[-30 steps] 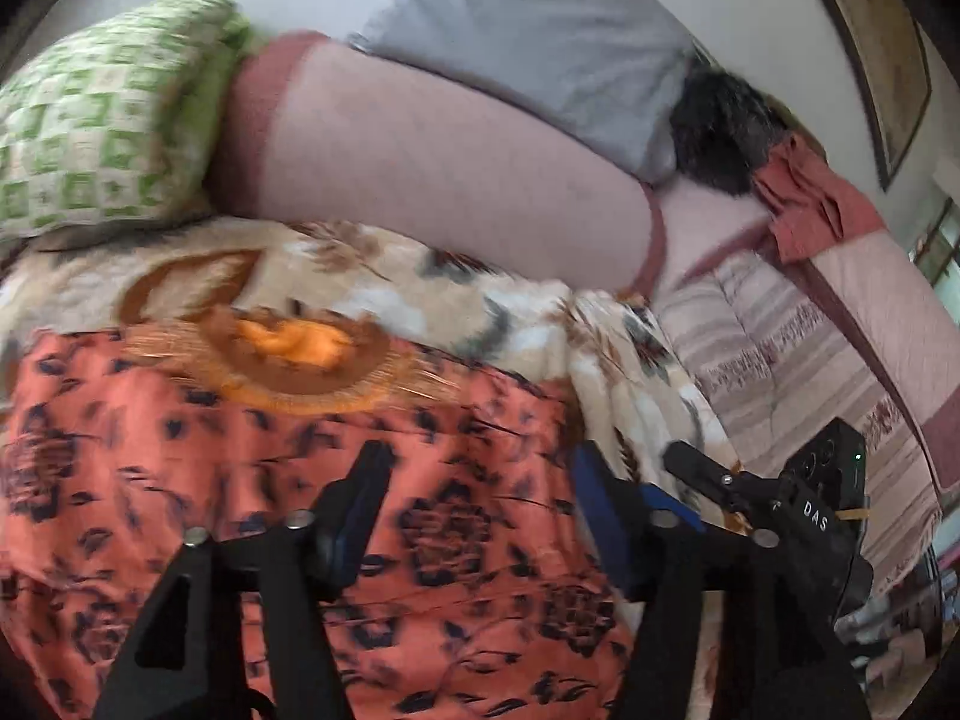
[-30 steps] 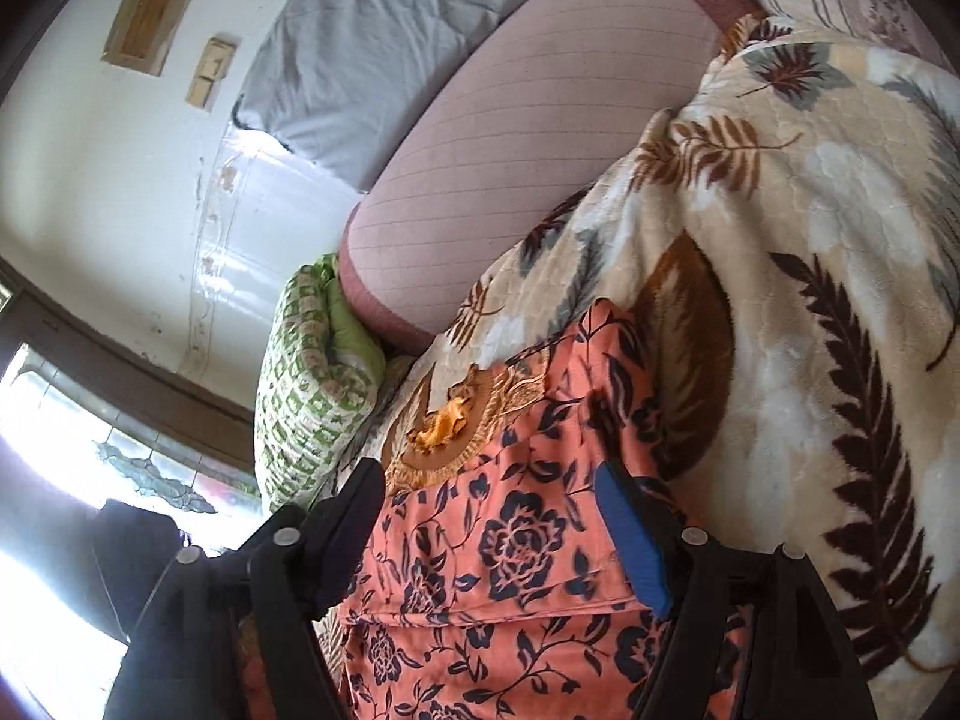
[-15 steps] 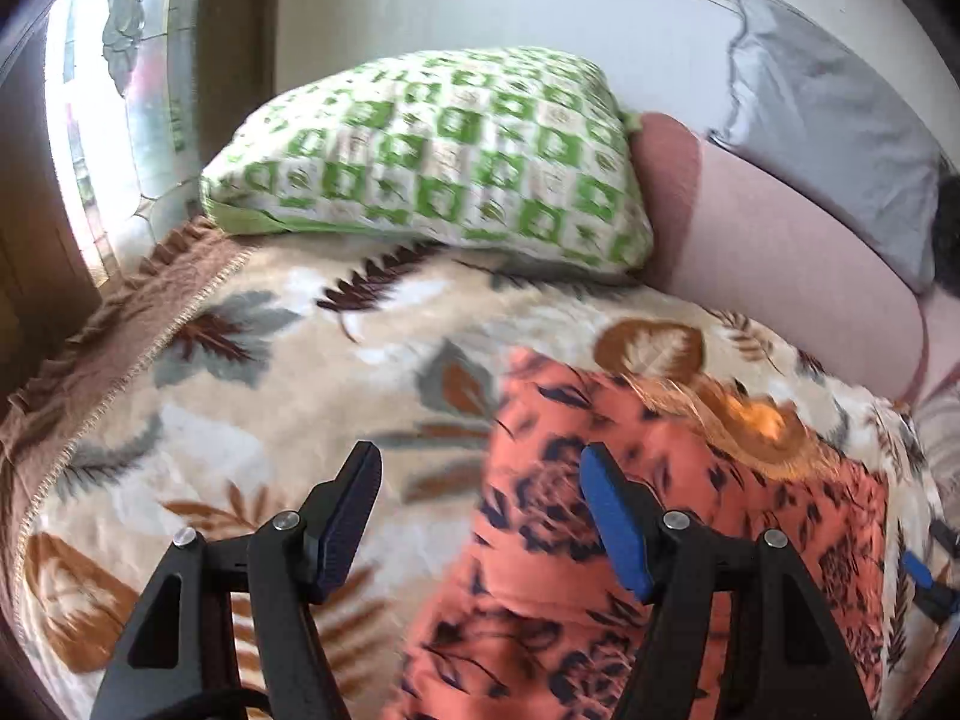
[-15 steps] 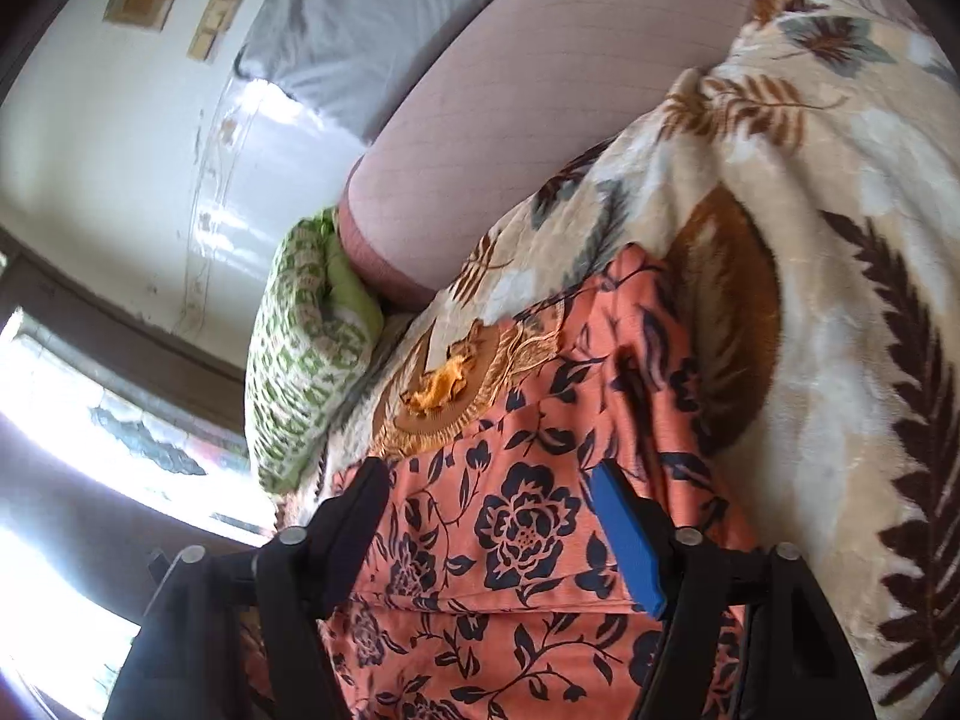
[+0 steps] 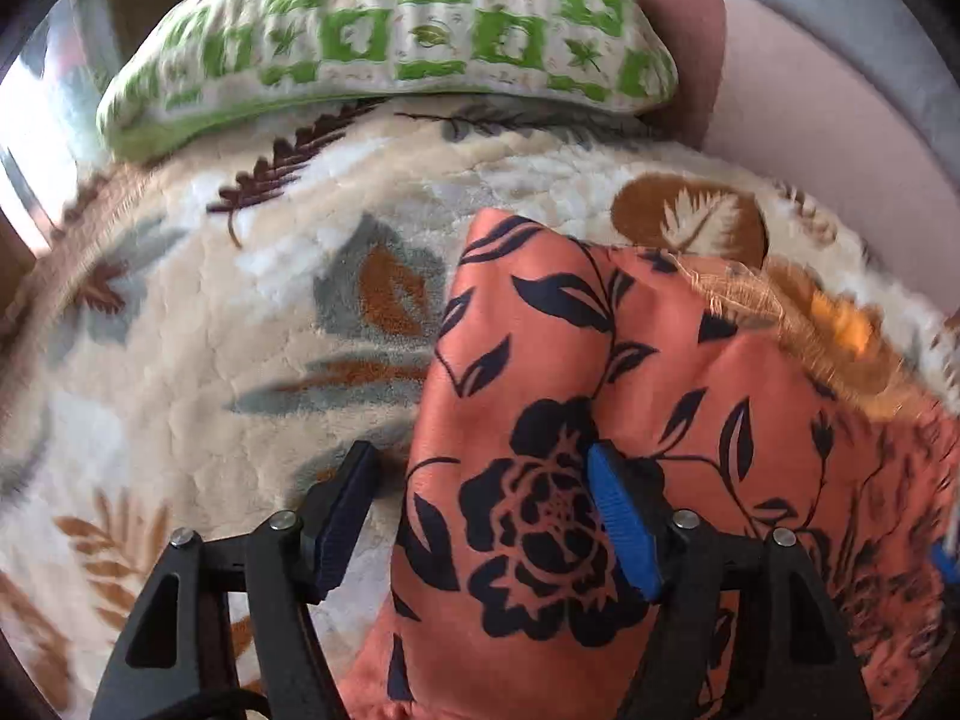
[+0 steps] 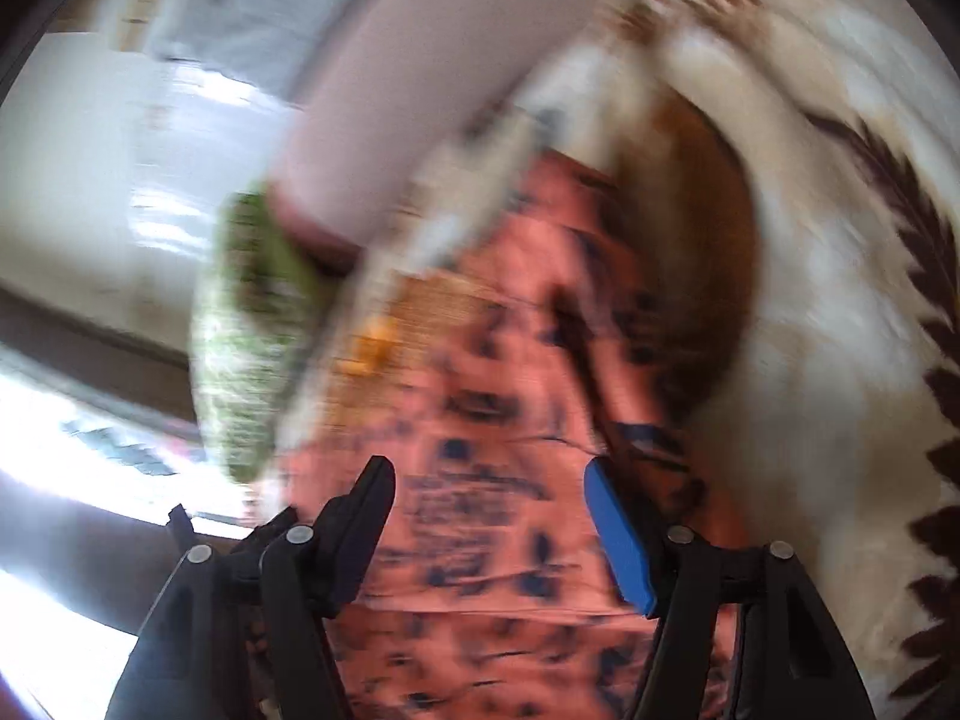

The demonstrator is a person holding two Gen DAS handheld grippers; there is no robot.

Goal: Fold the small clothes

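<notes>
The left gripper [image 5: 483,510] has its fingers spread and opening astride the orange floral garment [image 5: 600,420]'s side edge; the right gripper [image 6: 489,528], fingers apart but closing, hangs over its other side. Lying on the leaf-print blanket [image 5: 210,330], it looks light, limp and slippery: pinch edges or corners.

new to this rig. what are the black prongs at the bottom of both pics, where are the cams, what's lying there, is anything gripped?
No robot: a person holds a two-finger gripper in each hand, with a fisheye camera on each looking along the fingers. The prongs are those fingers. Left gripper, jaws opening, straddles the edge of an orange garment with dark floral print. Right gripper, jaws closing, hangs over the same garment; that view is blurred. Nothing is gripped. The garment lies on a cream leaf-patterned fleece blanket, near a green-checked pillow.
</notes>
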